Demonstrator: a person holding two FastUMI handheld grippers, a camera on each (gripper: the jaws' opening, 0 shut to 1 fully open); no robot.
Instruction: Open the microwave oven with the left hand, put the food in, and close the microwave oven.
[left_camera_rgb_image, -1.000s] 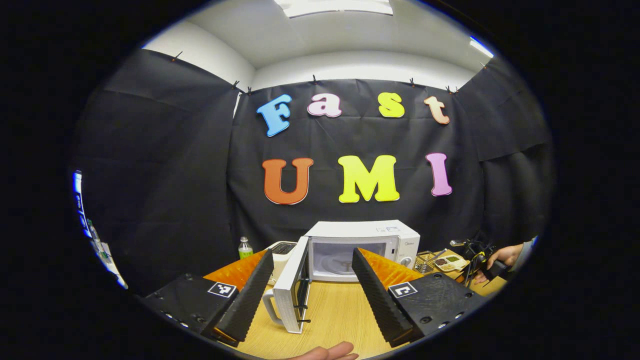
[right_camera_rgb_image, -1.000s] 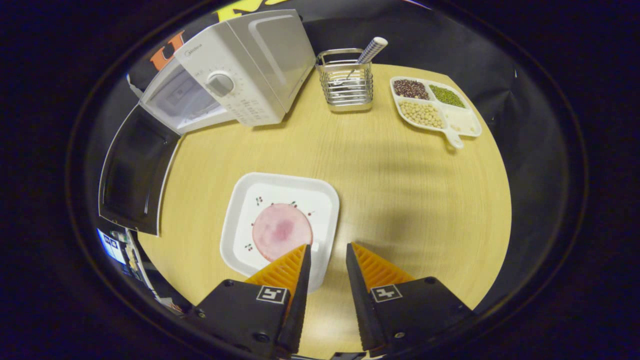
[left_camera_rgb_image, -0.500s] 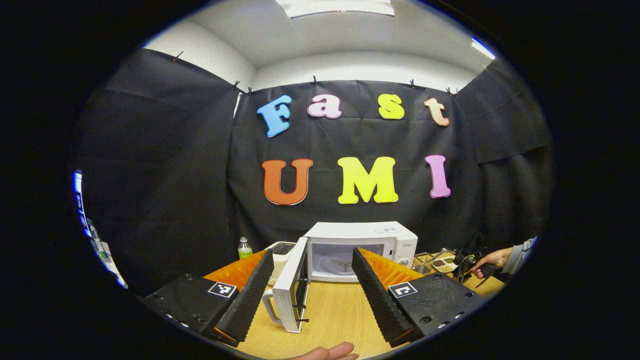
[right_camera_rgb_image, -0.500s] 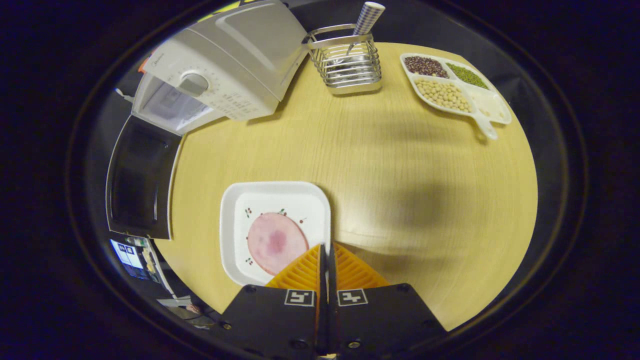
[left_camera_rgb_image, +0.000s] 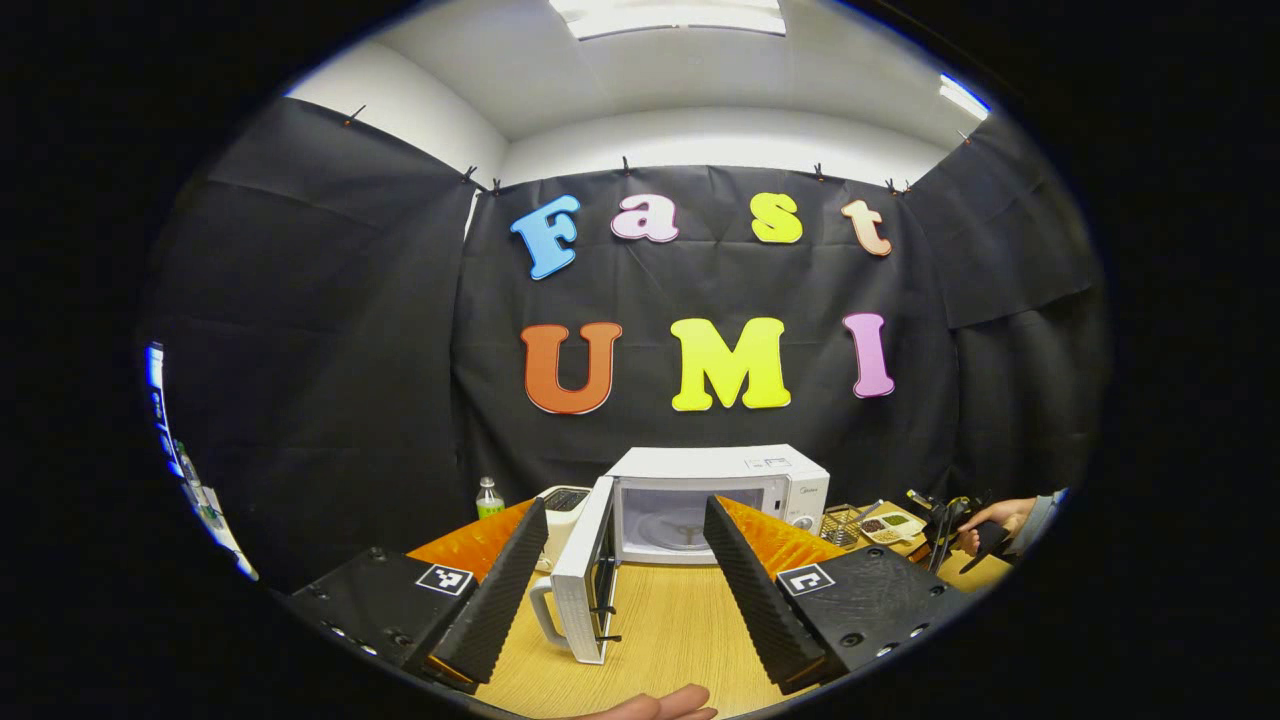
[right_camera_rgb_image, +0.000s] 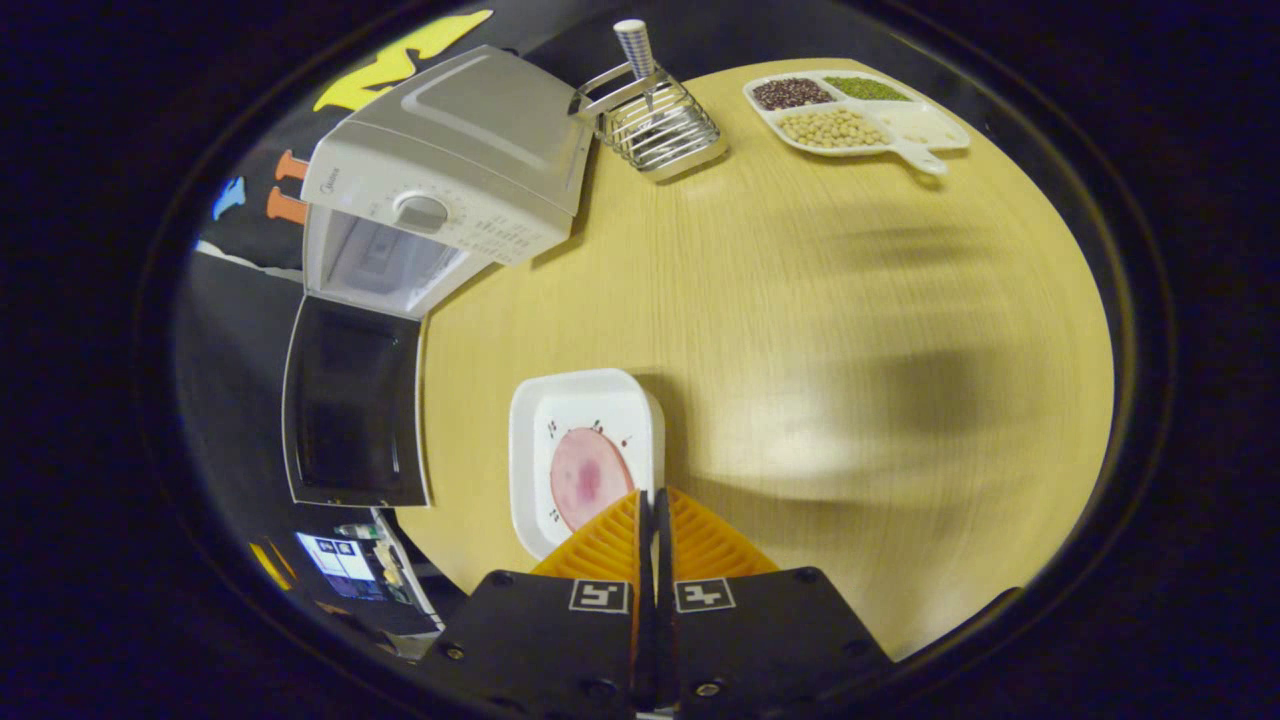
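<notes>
The white microwave (left_camera_rgb_image: 730, 470) stands at the back of the round wooden table (left_camera_rgb_image: 670, 630), its door (left_camera_rgb_image: 585, 570) swung wide open to the left and the cavity showing. My left gripper (left_camera_rgb_image: 625, 503) is held open in front of it, apart from the door, with nothing between its fingers. In the right gripper view, a pink slice of ham (right_camera_rgb_image: 585, 478) lies on a white square plate (right_camera_rgb_image: 530, 440), and my right gripper (right_camera_rgb_image: 655, 500) is shut on the plate's right rim. The microwave (right_camera_rgb_image: 450, 170) and its open door (right_camera_rgb_image: 350, 400) lie up and to the left of the plate.
A wire cutlery rack (right_camera_rgb_image: 655, 130) and a divided dish of beans (right_camera_rgb_image: 855, 110) sit at the table's far side. A green bottle (left_camera_rgb_image: 489, 497) and a white appliance (left_camera_rgb_image: 565, 500) stand left of the microwave. A person's hand (left_camera_rgb_image: 1000, 515) shows at the right.
The right gripper went from open beside the plate to shut on its rim, then rose, so the table looks farther. The left gripper stayed almost still and open.
</notes>
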